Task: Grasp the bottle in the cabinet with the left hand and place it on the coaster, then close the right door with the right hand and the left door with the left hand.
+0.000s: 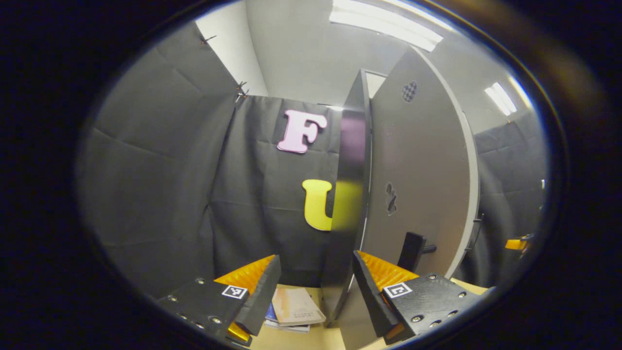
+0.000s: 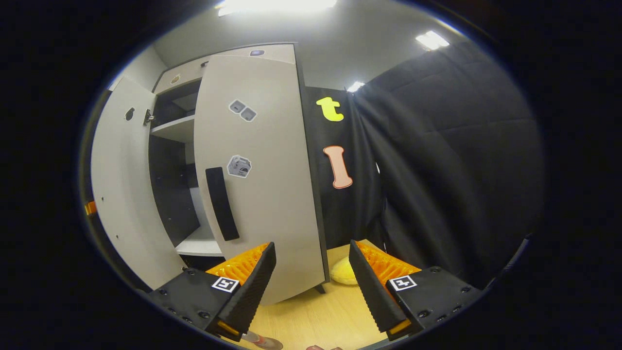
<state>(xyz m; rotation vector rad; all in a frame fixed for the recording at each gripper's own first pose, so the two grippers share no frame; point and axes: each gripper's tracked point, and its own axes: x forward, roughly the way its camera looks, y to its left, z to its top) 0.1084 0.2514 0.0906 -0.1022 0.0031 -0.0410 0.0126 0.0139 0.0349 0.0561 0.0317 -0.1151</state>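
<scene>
My left gripper [image 1: 315, 291] gapes wide and empty — straddling the left door's [image 1: 347, 194] edge; that door is yet to be shut. My right gripper [image 2: 311, 282] is likewise wide, empty, facing the right door [image 2: 262, 194] — part-swung, not home. I can't tell where the bottle sits.

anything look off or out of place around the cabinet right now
Nothing looks damaged or spilled. Both cabinet doors stand ajar: the right door swung partway out, the left door wide open. A small stack of books lies on the table, and a yellow object sits behind the right door.
</scene>
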